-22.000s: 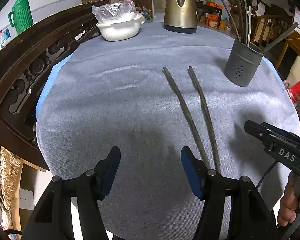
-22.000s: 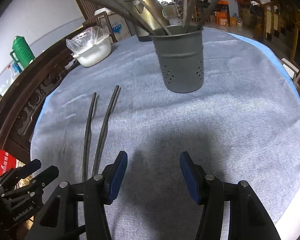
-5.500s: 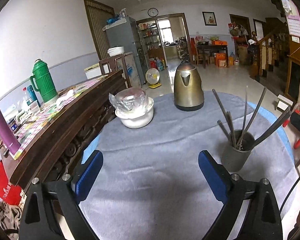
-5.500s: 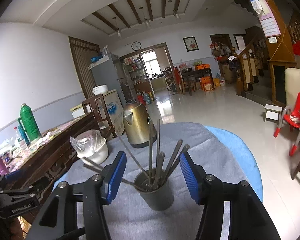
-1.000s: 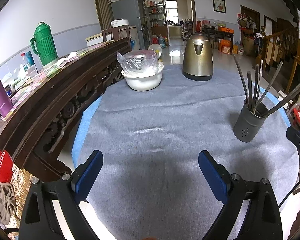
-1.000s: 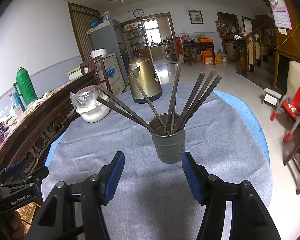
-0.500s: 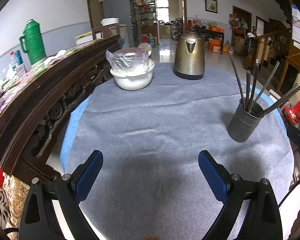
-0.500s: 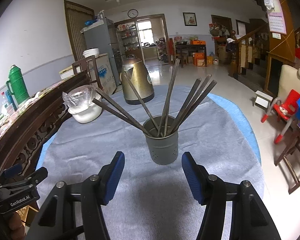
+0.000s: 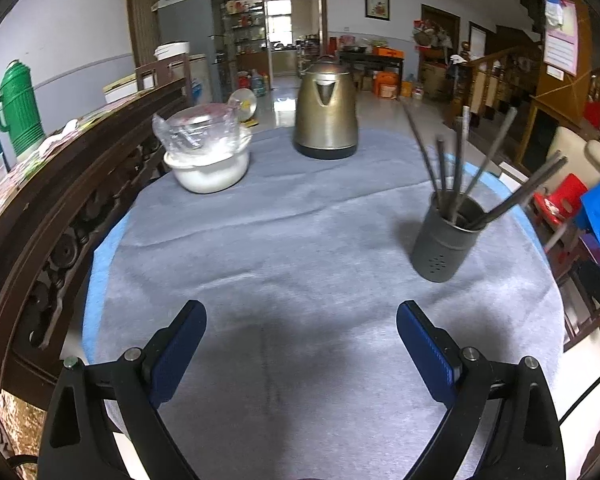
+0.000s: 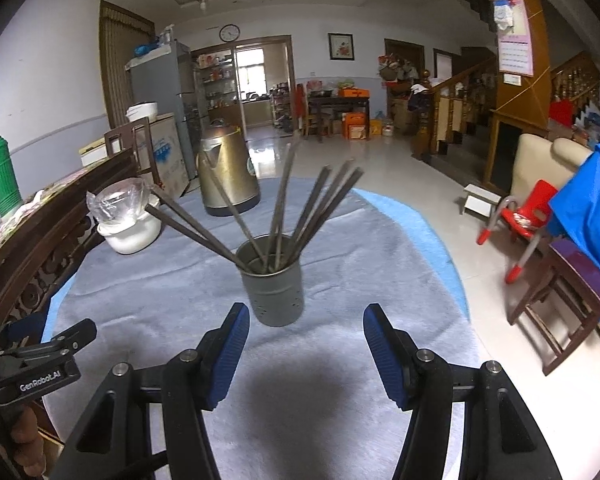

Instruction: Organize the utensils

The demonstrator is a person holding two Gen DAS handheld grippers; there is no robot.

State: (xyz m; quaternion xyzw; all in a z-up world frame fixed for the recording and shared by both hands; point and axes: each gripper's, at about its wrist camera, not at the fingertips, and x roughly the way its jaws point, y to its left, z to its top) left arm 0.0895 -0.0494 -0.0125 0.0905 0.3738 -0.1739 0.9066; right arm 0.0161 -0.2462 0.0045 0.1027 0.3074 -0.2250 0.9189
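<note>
A grey metal utensil holder stands upright on the grey cloth of the round table. Several dark chopsticks lean out of it in a fan. My left gripper hangs open above the near part of the cloth, nothing between its blue pads, the holder ahead and to its right. My right gripper is open too, empty, with the holder just beyond its fingertips. The left gripper's body shows at the lower left of the right wrist view.
A bronze kettle stands at the table's far side. A white bowl covered with clear plastic sits at the far left. A carved dark wooden sideboard runs along the left edge. Chairs stand on the floor to the right.
Both cameras have pulled back and tilted up a little. The holder sits lower and smaller in both views. Both grippers stay open and empty.
</note>
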